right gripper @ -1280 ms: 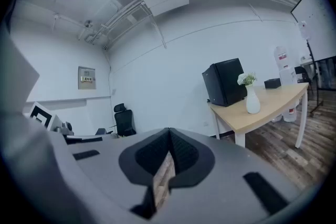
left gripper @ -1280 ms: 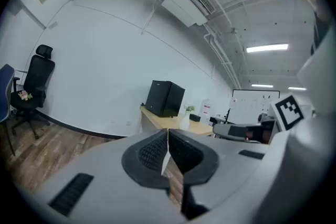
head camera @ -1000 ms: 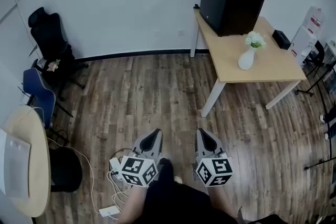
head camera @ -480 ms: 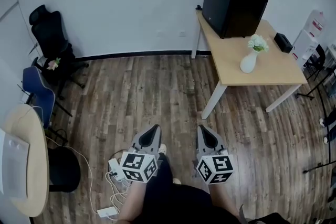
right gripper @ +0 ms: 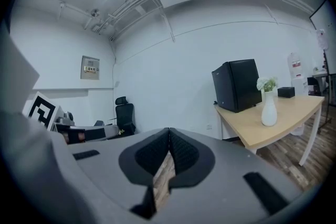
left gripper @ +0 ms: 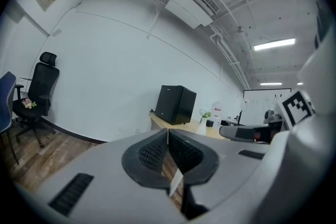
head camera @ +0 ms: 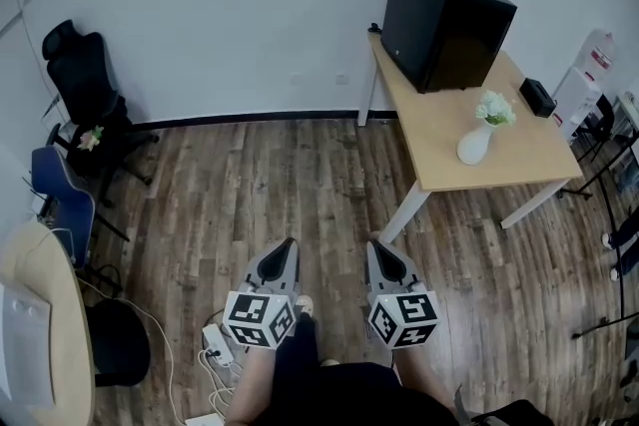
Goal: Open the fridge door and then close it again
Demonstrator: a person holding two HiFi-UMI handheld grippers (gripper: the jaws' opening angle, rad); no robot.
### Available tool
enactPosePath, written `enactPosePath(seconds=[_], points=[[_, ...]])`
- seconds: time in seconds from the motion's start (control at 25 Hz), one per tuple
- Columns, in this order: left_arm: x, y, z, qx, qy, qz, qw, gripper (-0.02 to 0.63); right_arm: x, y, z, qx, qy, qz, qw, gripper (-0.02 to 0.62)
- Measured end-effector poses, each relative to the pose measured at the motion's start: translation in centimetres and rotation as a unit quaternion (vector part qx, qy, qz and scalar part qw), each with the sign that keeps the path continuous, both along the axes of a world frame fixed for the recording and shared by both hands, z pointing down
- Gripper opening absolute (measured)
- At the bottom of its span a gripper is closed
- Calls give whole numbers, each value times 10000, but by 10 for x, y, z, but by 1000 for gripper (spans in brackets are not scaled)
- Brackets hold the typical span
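A small black fridge (head camera: 449, 10) stands shut at the wall end of a light wooden table (head camera: 539, 150), far ahead and to the right. It also shows as a black box (left gripper: 176, 104) in the left gripper view and as a black box (right gripper: 237, 84) in the right gripper view. My left gripper (head camera: 287, 243) and right gripper (head camera: 373, 246) are held side by side over the wooden floor, well short of the table. Both are shut with nothing between the jaws. The left gripper's tips (left gripper: 167, 131) and the right gripper's tips (right gripper: 169, 130) meet.
A white vase with flowers (head camera: 477, 137) and a small black box (head camera: 537, 96) sit on the table. Black office chairs (head camera: 82, 95) stand at the left wall, a round table (head camera: 35, 334) at the near left. Cables and a power strip (head camera: 215, 346) lie on the floor.
Both grippers and the whole head view have shifted forward toward the wall and the table. The jaws stay shut.
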State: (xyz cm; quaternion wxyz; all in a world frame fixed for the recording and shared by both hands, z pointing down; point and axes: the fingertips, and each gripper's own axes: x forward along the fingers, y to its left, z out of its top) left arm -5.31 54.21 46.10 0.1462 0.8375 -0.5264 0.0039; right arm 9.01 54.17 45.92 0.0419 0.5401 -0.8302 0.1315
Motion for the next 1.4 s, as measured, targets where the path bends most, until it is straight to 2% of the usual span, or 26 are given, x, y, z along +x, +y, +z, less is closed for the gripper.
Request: enactPosePath(seconds=[0.44,0.76,1.08,1.4], points=[[-29,-124,-17,25,32,193,9998,6,-26,-122,-17,-44,-81,251,9996,-9],[-49,-185,-17,112,100,420,9990,6,-50,-181,-15,4,-73,400,9992,-9],[-62,-219,-12,110,57,624,9980,6,-70,-211,-11,22,-126,517,9986,-9],[-66,-217,5,-102,136,673,9976,6,-76,-212,4,-203,-72,538,9983,-9]])
